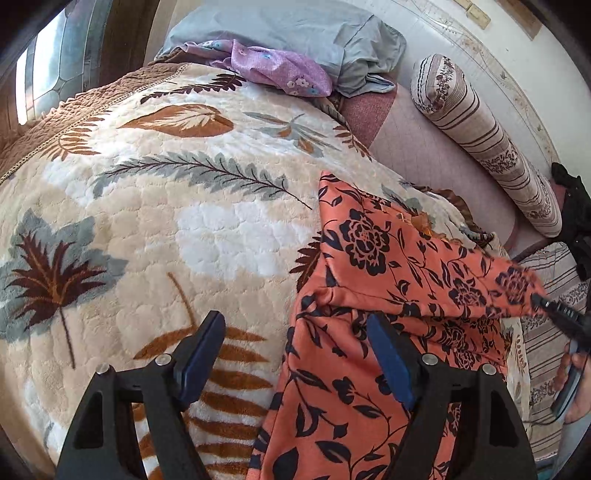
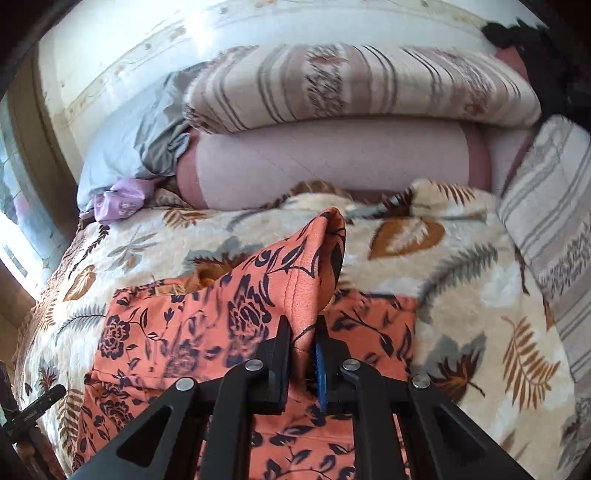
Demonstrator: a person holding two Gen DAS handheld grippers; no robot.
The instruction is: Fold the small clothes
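Observation:
An orange garment with dark flowers (image 1: 373, 266) lies on the leaf-patterned blanket (image 1: 166, 221). In the right wrist view my right gripper (image 2: 303, 325) is shut on a pinched fold of the orange garment (image 2: 310, 266), which stands up between the pads above the rest of the cloth. In the left wrist view the right gripper (image 1: 554, 308) shows at the right edge, holding that corner lifted. My left gripper (image 1: 295, 321) is open and hovers low over the garment's left edge; its right finger (image 1: 388, 354) is above the cloth, its left finger (image 1: 203, 354) above the blanket. Nothing is pinched there.
The blanket (image 2: 461, 277) covers the bed. A striped bolster (image 1: 484, 140) lies along the wall, with a pink sheet (image 1: 424, 147) beside it. A grey pillow (image 1: 295, 33) and a purple floral cloth (image 1: 273, 66) sit at the far end. A window (image 1: 48, 66) is at the left.

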